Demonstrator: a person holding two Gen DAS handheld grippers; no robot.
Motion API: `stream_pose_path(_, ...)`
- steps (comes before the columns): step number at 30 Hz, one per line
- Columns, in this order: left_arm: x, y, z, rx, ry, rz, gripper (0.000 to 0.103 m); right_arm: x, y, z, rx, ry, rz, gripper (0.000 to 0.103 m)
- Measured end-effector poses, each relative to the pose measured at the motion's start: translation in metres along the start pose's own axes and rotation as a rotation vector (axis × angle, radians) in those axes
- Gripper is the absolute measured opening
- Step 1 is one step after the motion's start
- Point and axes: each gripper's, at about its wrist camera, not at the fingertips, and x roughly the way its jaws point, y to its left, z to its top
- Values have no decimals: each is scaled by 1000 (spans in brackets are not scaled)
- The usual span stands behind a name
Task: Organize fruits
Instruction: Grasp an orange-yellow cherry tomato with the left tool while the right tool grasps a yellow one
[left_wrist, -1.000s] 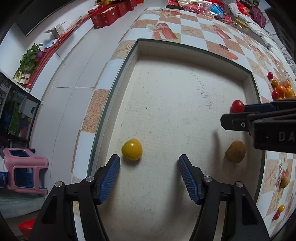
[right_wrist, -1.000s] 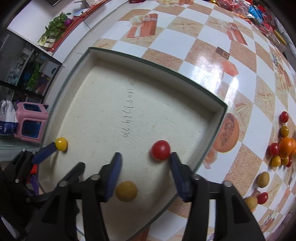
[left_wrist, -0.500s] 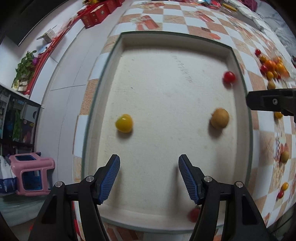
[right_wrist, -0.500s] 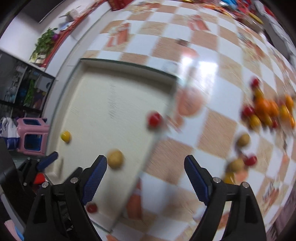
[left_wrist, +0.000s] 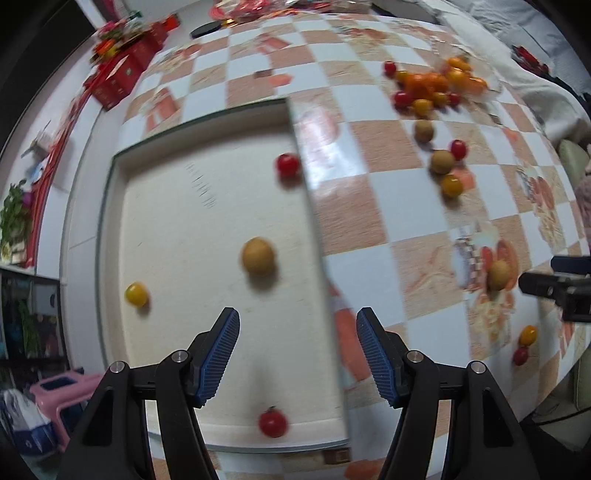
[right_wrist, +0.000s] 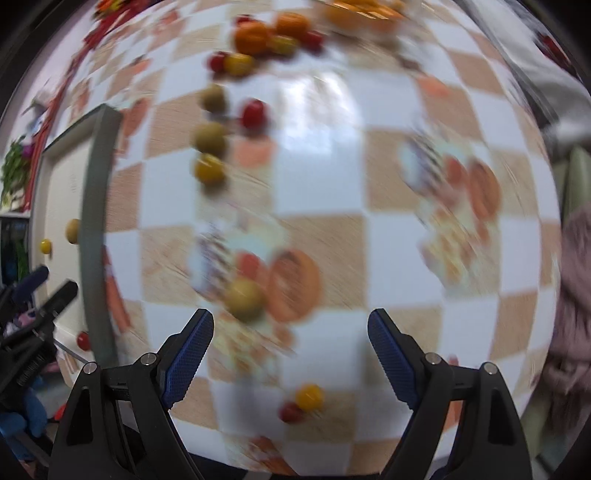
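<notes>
Right gripper (right_wrist: 290, 343) now off four-fruit tray (left_wrist: 110, 206)

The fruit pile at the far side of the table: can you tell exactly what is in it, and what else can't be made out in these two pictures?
- Fruit pile: both views blurred and small; count and kinds unclear.
- Writing on the tray floor: left wrist view, smeared, unreadable.
- Right gripper: left wrist view, cut off by the frame edge.
- Tray: right wrist view, mostly beyond the left edge.
- Tablecloth pictures: right wrist view, motion-blurred.
</notes>
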Motion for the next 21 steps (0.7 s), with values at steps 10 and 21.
stream_pose_path(10, 9, -60, 26, 40, 68, -133, 67, 10, -30, -58, 41, 40, 38, 88)
stream_pose_path(21, 31, -89, 71, 0, 58, -156, 67, 23, -40, -76, 108, 21, 79, 73)
